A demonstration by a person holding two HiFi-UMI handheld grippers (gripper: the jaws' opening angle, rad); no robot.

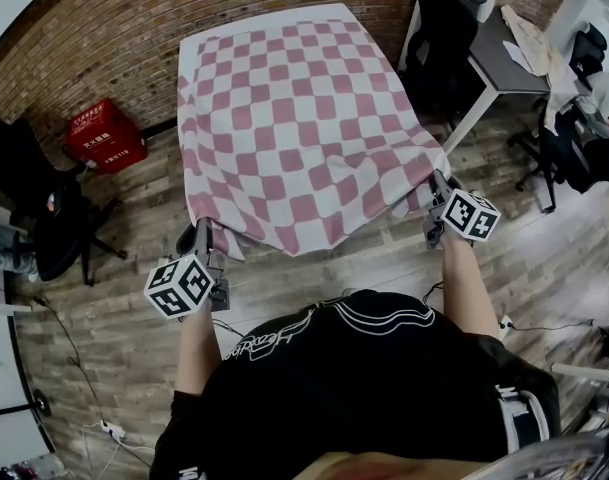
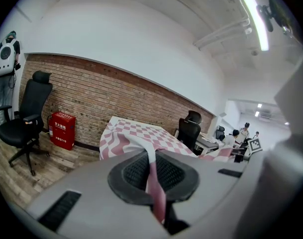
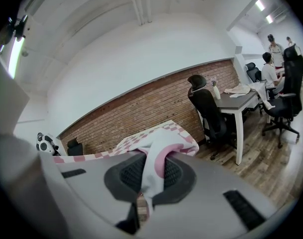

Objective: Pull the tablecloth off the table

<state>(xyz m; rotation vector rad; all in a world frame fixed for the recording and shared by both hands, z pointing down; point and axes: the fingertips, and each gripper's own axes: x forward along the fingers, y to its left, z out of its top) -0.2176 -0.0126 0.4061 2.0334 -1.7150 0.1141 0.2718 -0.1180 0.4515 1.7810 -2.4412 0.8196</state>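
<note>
Here left gripper (image 1: 201, 231) and right gripper (image 1: 436, 182) clench tablecloth (image 1: 294, 118); lettering on red box (image 1: 104, 135) unreadable.

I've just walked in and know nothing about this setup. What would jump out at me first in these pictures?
The pink-and-white checked tablecloth, spread in the middle of the head view, stands out most. Its two near corners are pinched in the left tool and the right tool, both clamped shut on the fabric. A red box sits by the brick wall, to the cloth's left.

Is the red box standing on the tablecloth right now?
No, the red box sits on the floor by the brick wall, apart from the tablecloth.
</note>
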